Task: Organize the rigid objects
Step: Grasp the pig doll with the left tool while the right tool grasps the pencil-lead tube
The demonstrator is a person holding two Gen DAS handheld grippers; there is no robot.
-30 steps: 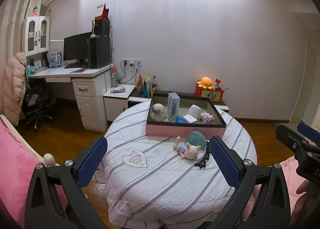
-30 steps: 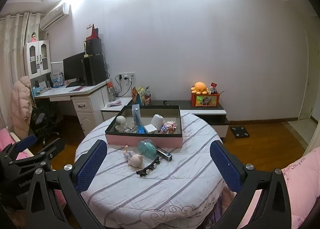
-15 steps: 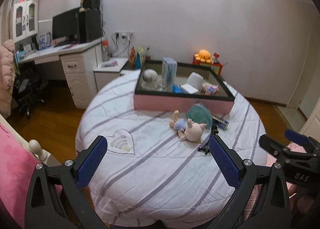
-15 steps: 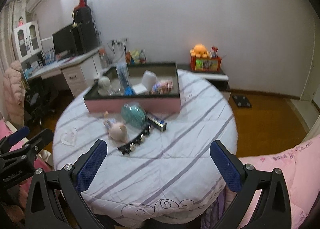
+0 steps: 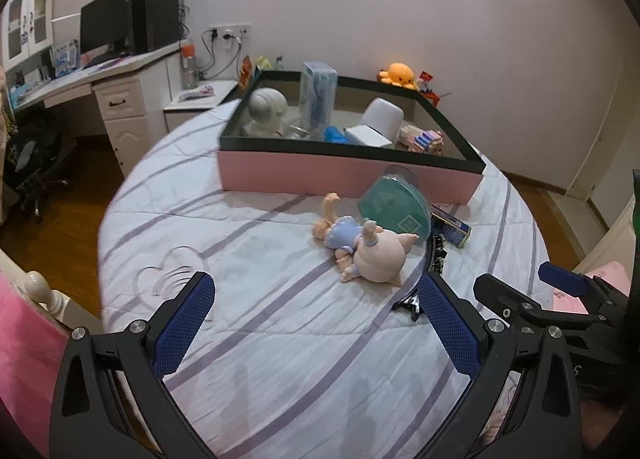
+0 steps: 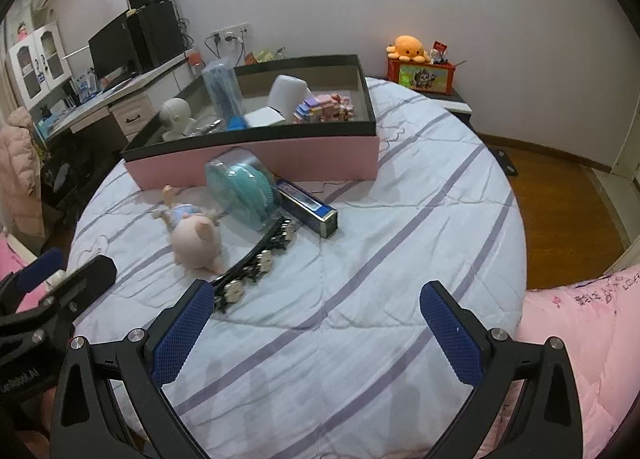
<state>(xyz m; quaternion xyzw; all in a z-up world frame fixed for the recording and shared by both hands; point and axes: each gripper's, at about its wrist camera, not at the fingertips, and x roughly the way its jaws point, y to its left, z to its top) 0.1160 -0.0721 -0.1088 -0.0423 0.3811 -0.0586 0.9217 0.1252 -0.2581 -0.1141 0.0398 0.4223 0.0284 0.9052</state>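
A pink box with a dark rim (image 5: 344,173) (image 6: 256,163) sits at the far side of a round table with a striped cloth (image 5: 280,339) (image 6: 380,279); it holds several small items. In front of it lie a pig doll (image 5: 360,247) (image 6: 192,235), a teal round case (image 5: 396,209) (image 6: 244,191), a blue rectangular box (image 5: 452,225) (image 6: 308,207) and a black headband with ornaments (image 5: 436,255) (image 6: 256,263). My left gripper (image 5: 316,323) is open and empty above the table's near edge. My right gripper (image 6: 316,335) is open and empty, its left finger near the headband's end.
A desk with a monitor (image 5: 112,31) stands at the back left, a low cabinet with an orange plush (image 6: 412,49) at the back right. Pink bedding (image 6: 580,339) lies at the right, a bedpost (image 5: 40,287) at the left.
Both grippers have moved forward and tilted down towards the table; the objects appear closer and larger. Both stay open and empty.
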